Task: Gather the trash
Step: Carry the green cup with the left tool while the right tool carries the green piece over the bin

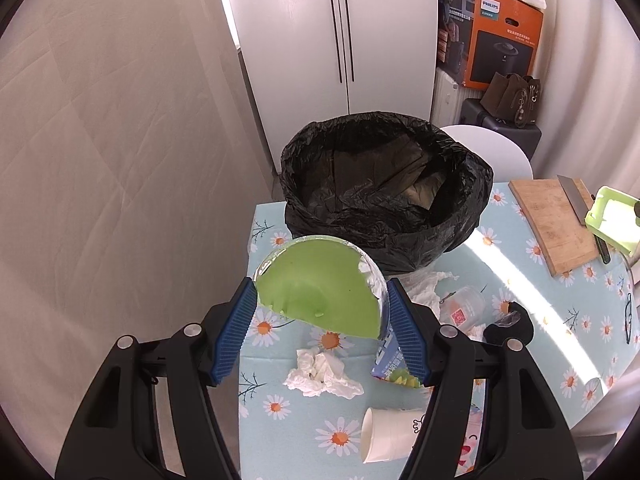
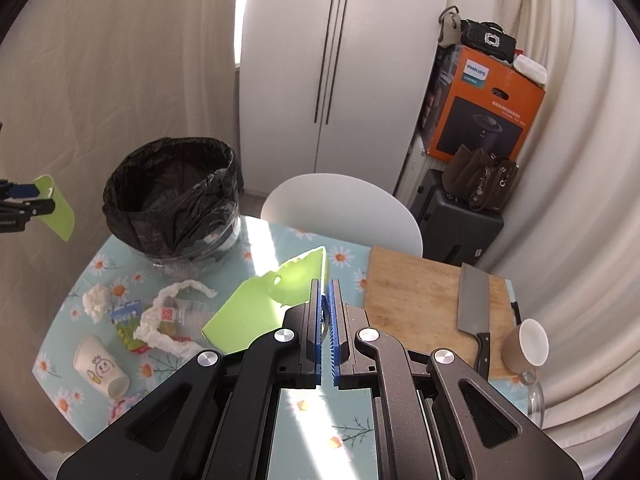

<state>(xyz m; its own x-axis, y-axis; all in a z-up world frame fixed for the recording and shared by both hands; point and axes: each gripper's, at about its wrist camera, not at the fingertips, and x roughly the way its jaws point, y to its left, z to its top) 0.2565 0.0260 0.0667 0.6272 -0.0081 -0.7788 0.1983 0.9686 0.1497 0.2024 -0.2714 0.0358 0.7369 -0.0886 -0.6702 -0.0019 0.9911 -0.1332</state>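
My left gripper (image 1: 320,284) is shut on a curved green broken dish piece (image 1: 320,292), its blue pads pressing both sides, held above the table in front of the black-bagged trash bin (image 1: 384,184). From the right wrist view that piece (image 2: 56,208) hangs at the far left, beside the bin (image 2: 172,192). My right gripper (image 2: 325,284) is shut on the edge of a second green dish piece (image 2: 264,304), lifted over the table. Crumpled tissue (image 1: 320,372), a paper cup (image 1: 388,432), a small carton (image 1: 390,364) and a clear plastic cup (image 1: 464,304) lie on the flowered tablecloth.
A wooden cutting board (image 2: 420,296) with a cleaver (image 2: 474,300) lies at the right, a brown cup (image 2: 526,346) by its corner. A white chair (image 2: 340,208) stands behind the table. Curtains hang left and right; boxes and bags are stacked back right.
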